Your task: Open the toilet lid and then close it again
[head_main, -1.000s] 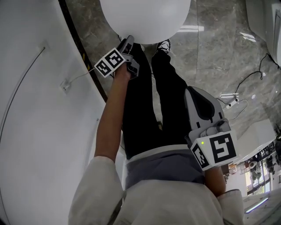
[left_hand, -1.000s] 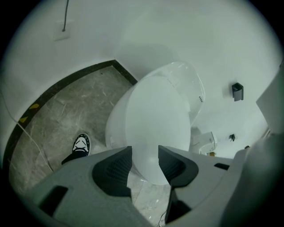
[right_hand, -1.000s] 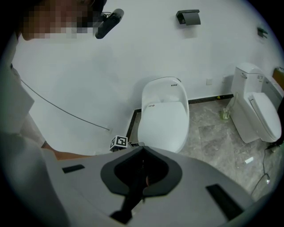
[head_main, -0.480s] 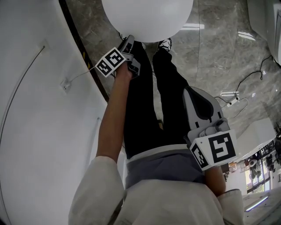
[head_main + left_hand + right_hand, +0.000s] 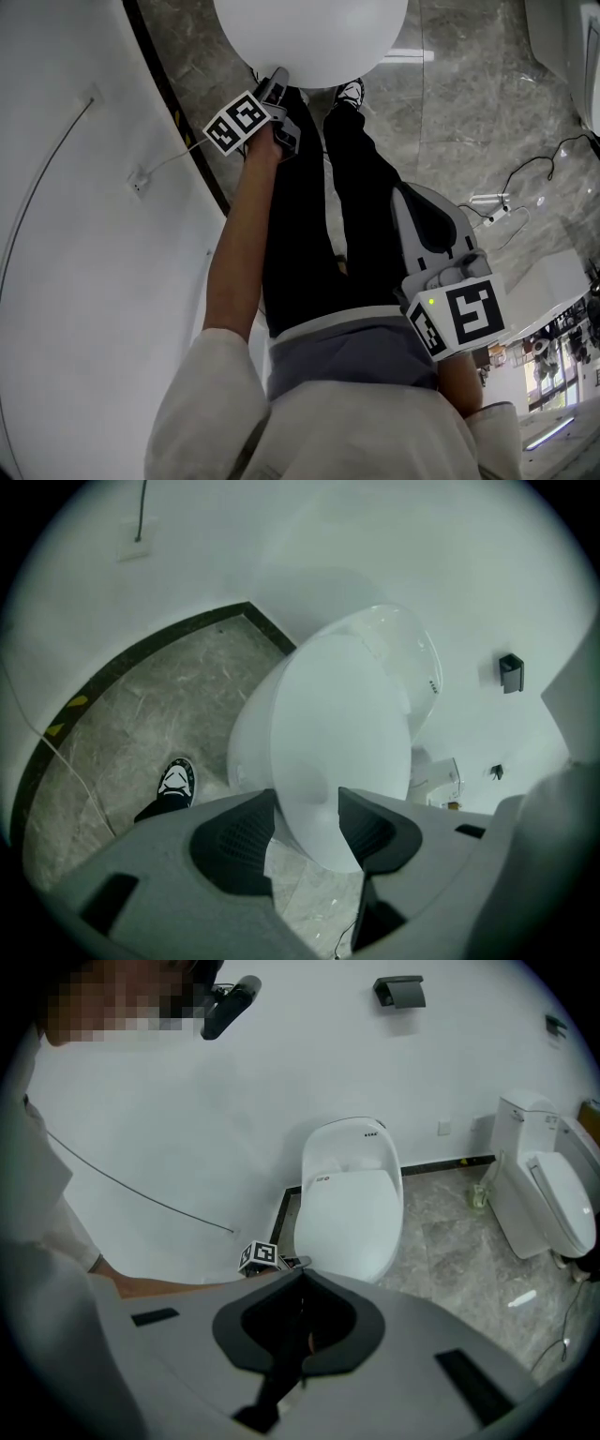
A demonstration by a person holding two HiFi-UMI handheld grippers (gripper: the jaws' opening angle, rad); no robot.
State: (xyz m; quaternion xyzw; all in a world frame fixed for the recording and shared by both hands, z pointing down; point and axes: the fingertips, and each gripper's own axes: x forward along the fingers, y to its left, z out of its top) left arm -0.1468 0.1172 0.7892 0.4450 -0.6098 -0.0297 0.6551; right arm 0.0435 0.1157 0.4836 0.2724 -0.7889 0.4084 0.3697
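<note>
As toilet lid point(image 5: 342, 733) is shut, bowl's point(image 5: 246, 757) covered.

Pale top point(image 5: 328, 427), black trousers point(image 5: 305, 225), black-and-white shoe point(image 5: 349, 94), two grey tools
The left tool point(image 5: 275, 82) and right tool point(image 5: 405, 195) each bear a black-and-white marker cube point(image 5: 464, 319); a green light point(image 5: 430, 303) dots the right one.

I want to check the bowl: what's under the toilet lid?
The lid is down, showing only its white top. The seat and bowl beneath are covered, so nothing inside can be seen.
</note>
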